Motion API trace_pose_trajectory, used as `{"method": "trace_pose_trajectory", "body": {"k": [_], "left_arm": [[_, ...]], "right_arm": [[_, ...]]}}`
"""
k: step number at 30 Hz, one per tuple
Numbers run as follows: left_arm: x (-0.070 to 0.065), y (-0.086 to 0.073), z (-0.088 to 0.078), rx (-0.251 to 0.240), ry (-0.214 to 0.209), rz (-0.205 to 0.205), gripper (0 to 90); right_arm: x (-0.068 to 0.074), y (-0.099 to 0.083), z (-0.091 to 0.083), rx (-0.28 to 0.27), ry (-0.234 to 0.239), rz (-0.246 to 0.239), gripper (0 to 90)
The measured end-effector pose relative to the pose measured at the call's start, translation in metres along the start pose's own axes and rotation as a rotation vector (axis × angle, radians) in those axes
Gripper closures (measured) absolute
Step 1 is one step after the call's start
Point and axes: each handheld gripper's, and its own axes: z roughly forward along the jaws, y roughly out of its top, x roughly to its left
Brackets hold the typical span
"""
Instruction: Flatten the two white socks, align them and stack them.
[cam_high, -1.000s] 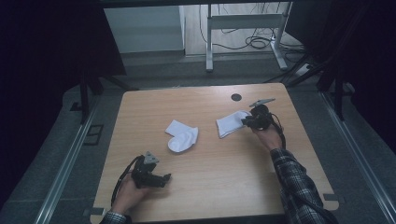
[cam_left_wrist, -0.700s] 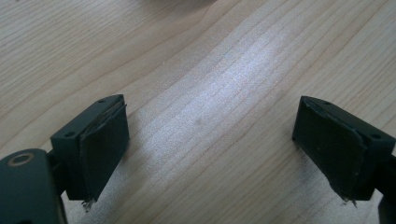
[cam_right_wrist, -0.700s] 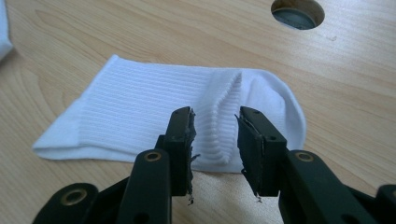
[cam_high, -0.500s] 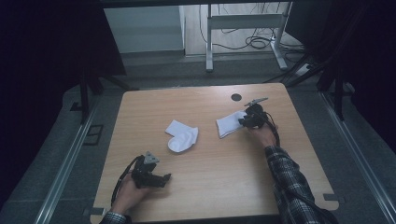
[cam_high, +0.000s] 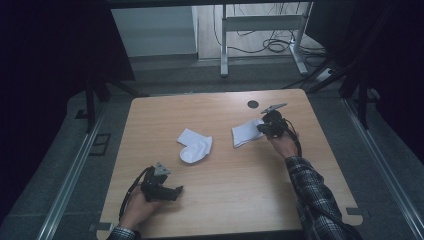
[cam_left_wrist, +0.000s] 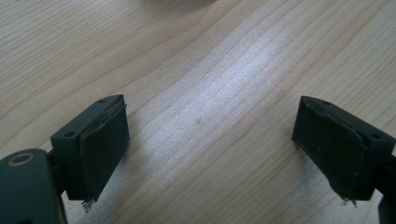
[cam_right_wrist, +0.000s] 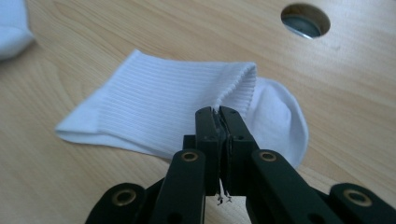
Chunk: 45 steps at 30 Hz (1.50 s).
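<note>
**Right gripper pinches the sock's edge; the lift comes next**

At the lower left of the high view, the left gripper (cam_high: 176, 190) lies low on the pale wooden table (cam_high: 230, 200), its jaws wide apart with bare wood between them in the left gripper view. Near the middle of the frame lies a folded white cotton sock (cam_high: 195, 147), untouched. To its right, a second white ribbed sock (cam_right_wrist: 154, 109) lies flat, just below the round cable hole (cam_right_wrist: 305, 20) at the upper right of the right gripper view. The right gripper (cam_right_wrist: 218, 115) has just been closing, and its jaws now meet on this sock's near edge by the cuff. The step in hand looks like the grasp. The next move probably calls for a gentle lift and a carry leftward to the other sock, keeping the thin fabric from slipping out.
</note>
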Motion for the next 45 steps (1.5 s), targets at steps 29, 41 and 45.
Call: {"method": "trace_pose_trajectory", "body": {"k": [29, 41, 45], "left_arm": [[0.0, 0.0, 0.0, 0.004, 0.003, 0.002, 10.7], [0.0, 0.001, 0.0, 0.003, 0.001, 0.001, 10.7], [0.0, 0.001, 0.0, 0.009, 0.002, 0.011, 10.7]], "right_arm": [[0.058, 0.061, -0.091, -0.165, 0.078, -0.131, 88.3], [0.097, 0.104, -0.154, -0.272, 0.097, -0.239, 88.4], [0.092, 0.1, -0.176, -0.304, 0.095, -0.232, 88.4]]}}
